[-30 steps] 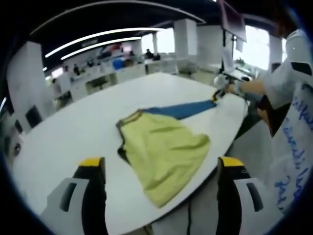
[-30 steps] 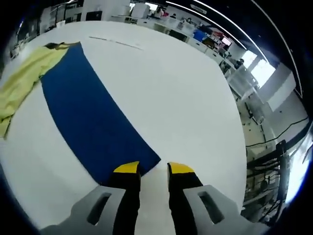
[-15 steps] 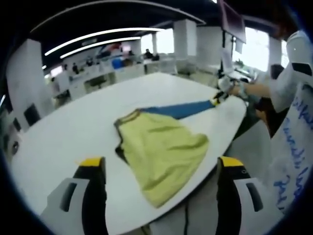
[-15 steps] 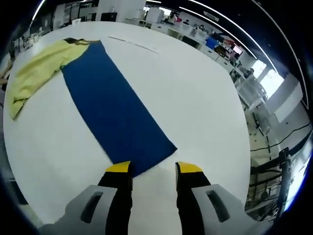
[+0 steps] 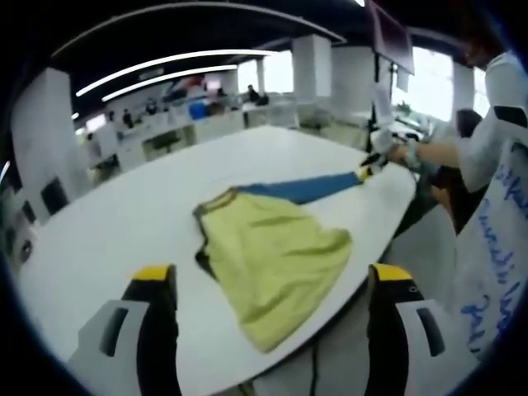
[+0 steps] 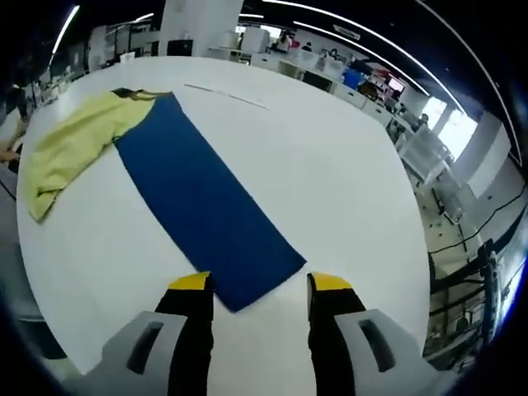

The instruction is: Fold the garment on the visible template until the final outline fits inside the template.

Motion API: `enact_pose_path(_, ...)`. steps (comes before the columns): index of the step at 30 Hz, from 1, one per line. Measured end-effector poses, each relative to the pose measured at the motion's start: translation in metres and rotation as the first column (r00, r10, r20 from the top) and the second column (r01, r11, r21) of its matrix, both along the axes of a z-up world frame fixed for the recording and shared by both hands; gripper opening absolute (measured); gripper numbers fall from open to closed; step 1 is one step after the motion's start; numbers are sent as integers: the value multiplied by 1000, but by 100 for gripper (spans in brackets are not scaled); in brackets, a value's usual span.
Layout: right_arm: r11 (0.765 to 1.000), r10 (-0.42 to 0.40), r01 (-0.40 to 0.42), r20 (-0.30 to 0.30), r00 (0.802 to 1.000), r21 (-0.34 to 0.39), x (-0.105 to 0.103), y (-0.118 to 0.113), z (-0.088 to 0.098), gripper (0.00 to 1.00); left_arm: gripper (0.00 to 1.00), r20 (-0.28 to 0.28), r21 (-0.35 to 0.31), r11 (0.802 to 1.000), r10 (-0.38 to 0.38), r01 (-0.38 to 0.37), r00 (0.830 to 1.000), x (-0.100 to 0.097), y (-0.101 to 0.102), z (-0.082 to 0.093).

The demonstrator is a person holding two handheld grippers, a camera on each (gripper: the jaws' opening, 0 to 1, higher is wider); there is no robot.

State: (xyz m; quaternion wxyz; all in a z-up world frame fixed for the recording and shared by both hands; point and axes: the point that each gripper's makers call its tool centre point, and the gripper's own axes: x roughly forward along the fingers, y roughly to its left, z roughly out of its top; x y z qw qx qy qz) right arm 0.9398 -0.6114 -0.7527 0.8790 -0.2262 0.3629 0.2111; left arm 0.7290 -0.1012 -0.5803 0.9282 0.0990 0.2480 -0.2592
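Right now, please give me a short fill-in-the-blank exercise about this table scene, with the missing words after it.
1. The garment on the white table is ____ in colour.
2. The long template beside it is dark ____.
3. The right gripper has its jaws ____.
4. The garment partly overlaps the far end of the ____.

Missing words: yellow; blue; open; template

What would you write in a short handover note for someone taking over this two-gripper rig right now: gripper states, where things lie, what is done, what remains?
Left gripper: jaws wide open, empty, hovering near the table edge facing the garment.
Right gripper: jaws open, empty, just off the near end of the long dark blue rectangular template mat.
The crumpled yellow fabric garment lies on the white oval table, overlapping the mat's far end and hanging toward the table edge.
Done: mat laid flat.
Left: spread the garment on the mat and fold it inside the outline.
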Motion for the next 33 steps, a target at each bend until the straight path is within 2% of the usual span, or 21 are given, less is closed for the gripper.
enact_pose_path(4, 999, 17, -18, 12, 1000, 43, -3, 15, 4, 51, 92, 6, 10, 1000, 3, -3, 1000, -1, 4, 3)
enact_pose_path(7, 998, 44, -46, 50, 998, 37, -1, 23, 11, 55, 92, 11, 10, 1000, 7, -7, 1000, -3, 5, 4)
enact_pose_path(10, 994, 61, -65, 52, 997, 89, -8, 40, 18, 58, 91, 13, 10, 1000, 8, -8, 1000, -4, 5, 5)
enact_pose_path(15, 987, 123, -130, 79, 989, 98, -19, 64, 29, 70, 91, 13, 11, 1000, 7, -7, 1000, -6, 6, 5)
enact_pose_path(18, 976, 148, -163, 105, 983, 145, -26, 83, 41, 75, 91, 21, 11, 1000, 11, -11, 1000, -7, 7, 8)
enact_pose_path(33, 932, 246, -285, 188, 951, 225, -70, 155, 91, 90, 91, 33, 3, 1000, 25, -25, 999, -13, 12, 8)
